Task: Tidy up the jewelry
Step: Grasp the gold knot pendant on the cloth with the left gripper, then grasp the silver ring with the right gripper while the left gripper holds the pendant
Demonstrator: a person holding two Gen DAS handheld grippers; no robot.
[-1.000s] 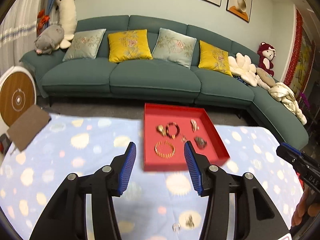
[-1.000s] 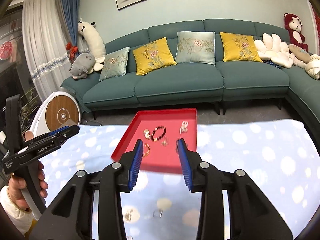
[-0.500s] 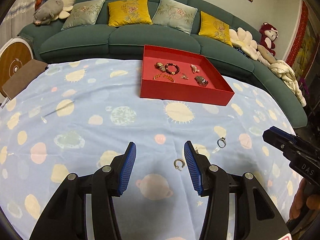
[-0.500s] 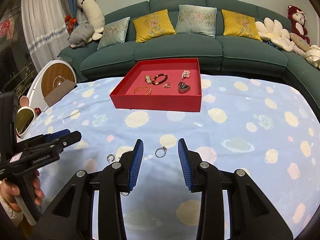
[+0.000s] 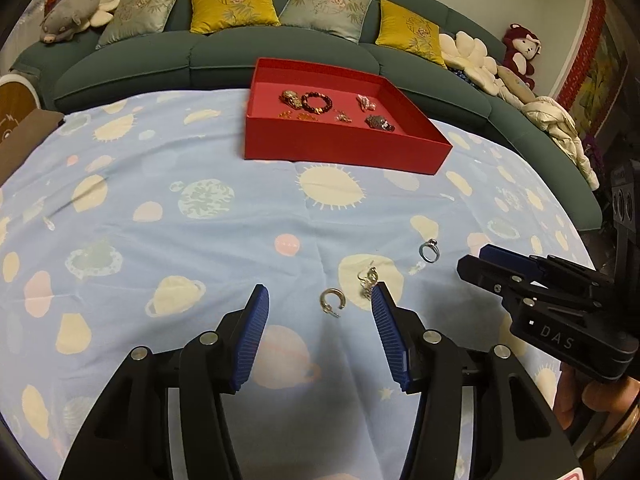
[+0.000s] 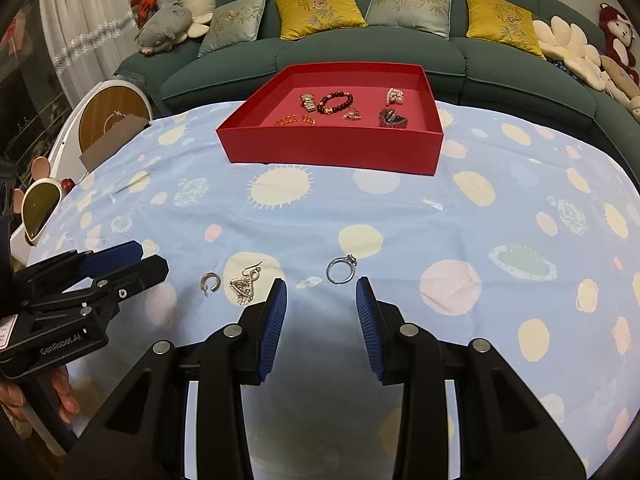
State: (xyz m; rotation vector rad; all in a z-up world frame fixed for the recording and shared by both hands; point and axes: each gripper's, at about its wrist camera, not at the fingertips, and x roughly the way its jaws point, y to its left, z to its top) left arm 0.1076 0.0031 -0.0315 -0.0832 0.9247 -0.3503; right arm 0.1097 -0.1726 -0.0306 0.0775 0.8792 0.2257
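in the left wrist view, the left gripper [image 5: 318, 294] was wide open and held nothing; a small hoop earring [image 5: 331, 301] lay on the spotty cloth [image 5: 160, 208] between its fingers, with a dangly earring [image 5: 368, 280] just beside. the red tray [image 5: 344, 148] sat near the far edge. in the right wrist view, the right gripper [image 6: 321, 288] was wide open and empty too, with a silver ring [image 6: 341, 269] just ahead of it on the cloth.

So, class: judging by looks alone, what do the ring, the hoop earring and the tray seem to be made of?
Ring: silvery polished metal, likely, from its bright glints; a small pale stone seems set on top.
Hoop earring: metal too, silvery with a duller, darker inner face.
Tray: probably matte red card or paper-covered board; flat, sharp-edged walls, no shine.
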